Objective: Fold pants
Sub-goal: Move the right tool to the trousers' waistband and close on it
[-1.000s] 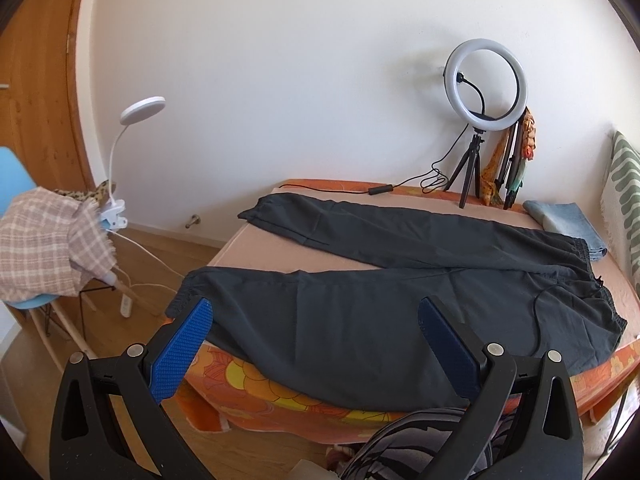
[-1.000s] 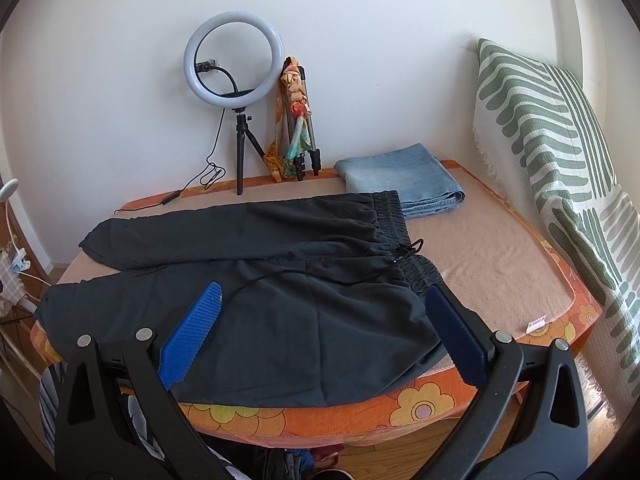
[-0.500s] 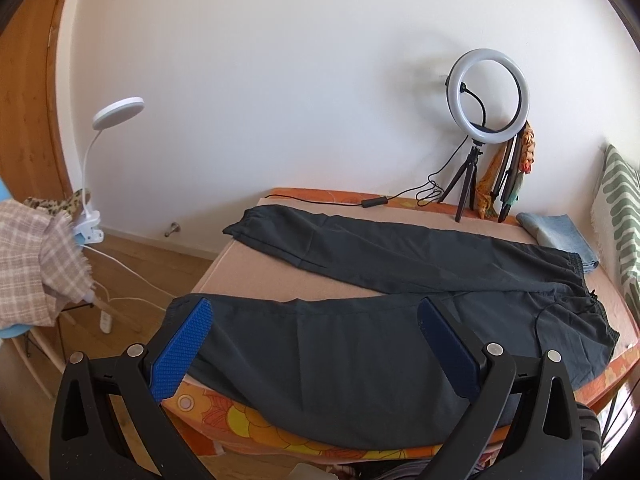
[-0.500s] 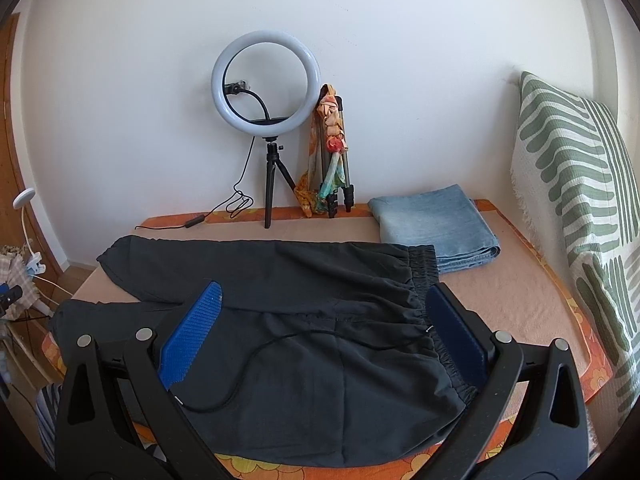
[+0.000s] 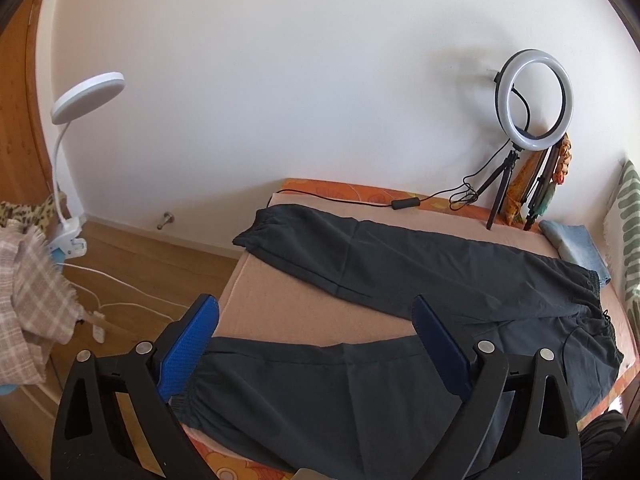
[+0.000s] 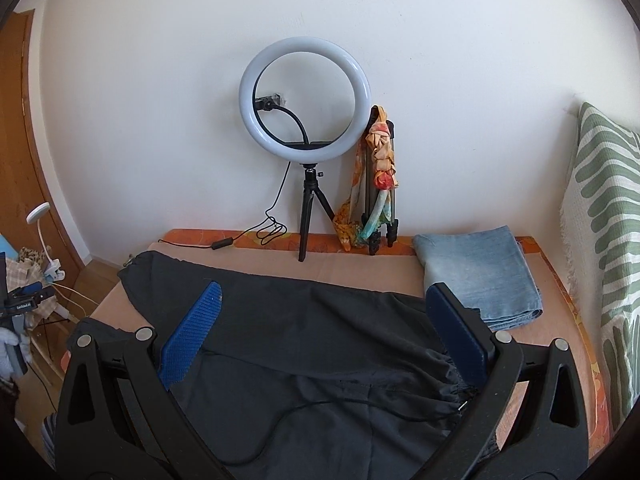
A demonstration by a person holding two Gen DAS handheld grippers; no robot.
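Observation:
Dark grey pants (image 5: 400, 272) lie spread flat on the bed, legs pointing left, waistband at the right. My left gripper (image 5: 316, 340) is open and empty, hovering over the near leg close to its cuff (image 5: 192, 392). In the right wrist view the pants (image 6: 312, 360) fill the lower middle; my right gripper (image 6: 324, 324) is open and empty above the waistband (image 6: 448, 364), whose drawstring lies loose on the fabric.
A ring light on a tripod (image 6: 304, 100) and a scarf-wrapped tripod (image 6: 380, 184) stand at the wall. Folded blue jeans (image 6: 476, 272) lie at the back right. A green-striped pillow (image 6: 604, 220) is on the right. A clip lamp (image 5: 80, 96) and plaid cloth (image 5: 32, 304) are left of the bed.
Both grippers have moved forward and lower toward the pants: the left toward the near leg's cuff, the right toward the waistband. Both stay open.

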